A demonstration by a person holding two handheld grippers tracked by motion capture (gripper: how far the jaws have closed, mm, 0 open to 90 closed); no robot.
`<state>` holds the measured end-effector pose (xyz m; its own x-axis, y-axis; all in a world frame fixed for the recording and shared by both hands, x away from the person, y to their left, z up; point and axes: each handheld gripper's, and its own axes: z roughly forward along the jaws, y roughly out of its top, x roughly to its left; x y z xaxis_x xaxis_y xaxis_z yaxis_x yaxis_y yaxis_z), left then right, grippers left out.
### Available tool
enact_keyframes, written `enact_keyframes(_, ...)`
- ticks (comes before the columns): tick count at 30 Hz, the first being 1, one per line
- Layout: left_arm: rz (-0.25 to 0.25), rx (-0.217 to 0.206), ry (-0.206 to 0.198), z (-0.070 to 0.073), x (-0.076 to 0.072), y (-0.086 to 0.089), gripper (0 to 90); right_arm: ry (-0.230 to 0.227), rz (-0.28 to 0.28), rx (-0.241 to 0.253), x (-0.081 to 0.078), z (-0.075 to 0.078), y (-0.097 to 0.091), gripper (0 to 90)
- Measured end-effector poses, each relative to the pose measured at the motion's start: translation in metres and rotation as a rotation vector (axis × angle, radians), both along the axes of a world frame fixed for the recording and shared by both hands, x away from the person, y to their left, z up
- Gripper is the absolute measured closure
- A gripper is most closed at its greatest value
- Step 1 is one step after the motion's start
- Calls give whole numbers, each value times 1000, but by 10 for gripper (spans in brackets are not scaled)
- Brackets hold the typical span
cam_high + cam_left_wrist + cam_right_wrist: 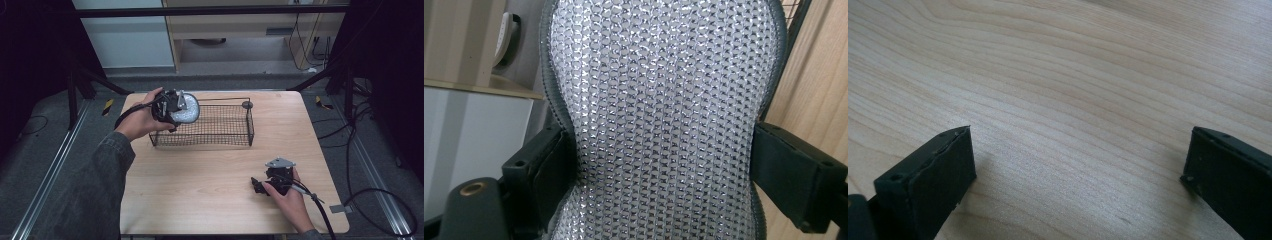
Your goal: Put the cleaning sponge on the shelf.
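A silver, scaly-textured pad with a dark grey rim (188, 109) hangs over the left end of a black wire basket (220, 131). My left gripper (172, 111) is shut on the pad. In the left gripper view the pad (664, 115) fills the space between the two black jaws, which pinch its narrow waist from both sides. My right gripper (256, 185) rests low on the wooden table (200, 185) at the front right. The right gripper (1078, 165) stands open, with bare wood between its jaws.
The basket stands at the back middle of the table, with a small dark round knob (247, 104) at its far right corner. Cables (360, 195) trail over the floor to the right. Metal rails (50, 170) run along both sides of the table.
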<state>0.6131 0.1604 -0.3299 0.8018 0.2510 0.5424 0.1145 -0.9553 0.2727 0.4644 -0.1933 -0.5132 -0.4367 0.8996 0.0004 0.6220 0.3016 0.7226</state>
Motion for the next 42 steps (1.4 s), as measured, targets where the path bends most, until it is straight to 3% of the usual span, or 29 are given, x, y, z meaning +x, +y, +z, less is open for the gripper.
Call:
enact_keyframes(16,-20,14,10,-7,15,-8,130,2,-1,-3,0,0,0,4)
enact_keyframes(26,-14,15,40,-20,29,-6,129,2,-3,0,0,0,1,4)
enact_keyframes(42,-9,33,39,-28,31,-1,128,-1,2,-4,0,0,0,4)
